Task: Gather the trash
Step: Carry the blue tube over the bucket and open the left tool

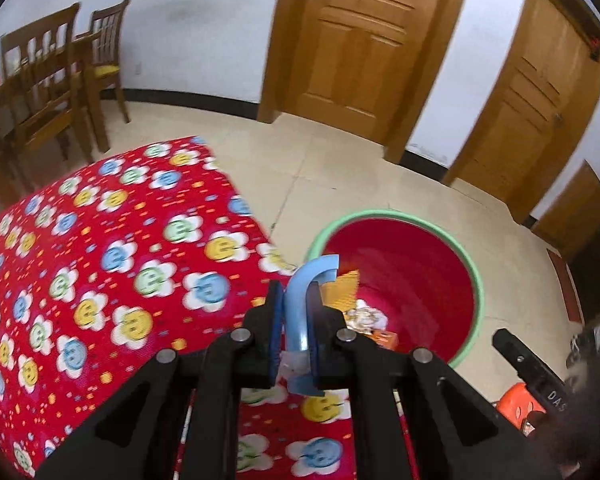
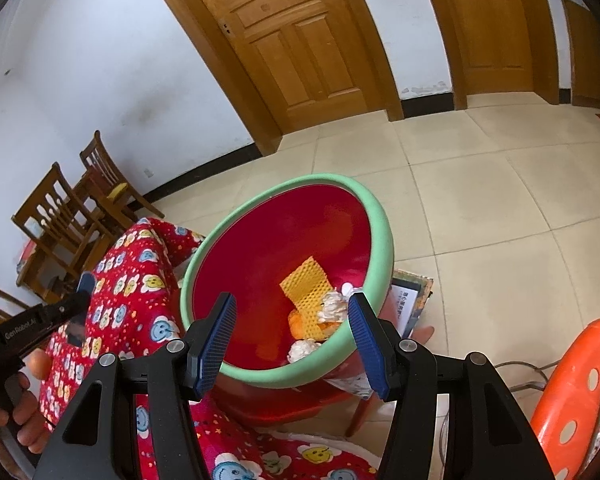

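Between left fingers (image 1: pixel 275 312): blue strip (image 1: pixel 300 304)

You're holding a curved pale-blue plastic strip (image 1: pixel 300 304) upright; your red, green-rimmed bin (image 2: pixel 374 216) contains yellow mesh (image 2: pixel 306 284) and crumpled paper (image 2: pixel 334 306).

Glossy plastic, printed cloth, varnished wood.
Smooth red basin (image 2: pixel 300 240) with matt green rim; honeycomb-textured yellow sheet (image 2: pixel 306 286) inside; flowered cloth (image 1: pixel 100 248) at nine o'clock.
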### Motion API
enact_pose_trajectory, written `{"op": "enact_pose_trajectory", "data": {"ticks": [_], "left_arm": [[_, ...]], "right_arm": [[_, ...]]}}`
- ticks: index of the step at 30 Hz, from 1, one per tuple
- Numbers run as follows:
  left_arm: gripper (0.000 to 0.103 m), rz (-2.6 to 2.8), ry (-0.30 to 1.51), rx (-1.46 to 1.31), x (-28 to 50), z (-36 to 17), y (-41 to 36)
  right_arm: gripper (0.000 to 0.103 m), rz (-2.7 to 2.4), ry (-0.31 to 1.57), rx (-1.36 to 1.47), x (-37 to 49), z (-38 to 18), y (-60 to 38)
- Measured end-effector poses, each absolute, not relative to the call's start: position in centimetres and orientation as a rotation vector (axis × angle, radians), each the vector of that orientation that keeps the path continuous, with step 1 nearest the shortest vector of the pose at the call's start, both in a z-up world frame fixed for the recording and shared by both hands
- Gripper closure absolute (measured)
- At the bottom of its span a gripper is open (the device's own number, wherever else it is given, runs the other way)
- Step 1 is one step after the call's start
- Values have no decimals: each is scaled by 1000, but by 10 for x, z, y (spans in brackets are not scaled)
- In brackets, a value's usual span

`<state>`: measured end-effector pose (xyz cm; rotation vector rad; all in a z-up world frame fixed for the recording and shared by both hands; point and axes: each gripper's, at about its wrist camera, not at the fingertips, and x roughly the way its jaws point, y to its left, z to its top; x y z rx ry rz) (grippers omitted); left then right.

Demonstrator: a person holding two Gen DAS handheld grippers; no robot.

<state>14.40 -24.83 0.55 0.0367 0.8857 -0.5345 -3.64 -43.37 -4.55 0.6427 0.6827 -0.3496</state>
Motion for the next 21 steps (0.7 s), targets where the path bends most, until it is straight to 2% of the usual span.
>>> {"op": "enact_pose_trajectory", "data": {"ticks": [21], "left_arm": [[93,-643,939,140,160,-41,-338]], "right_arm": [[44,-434,680,679,-46,-60,-463]]}}
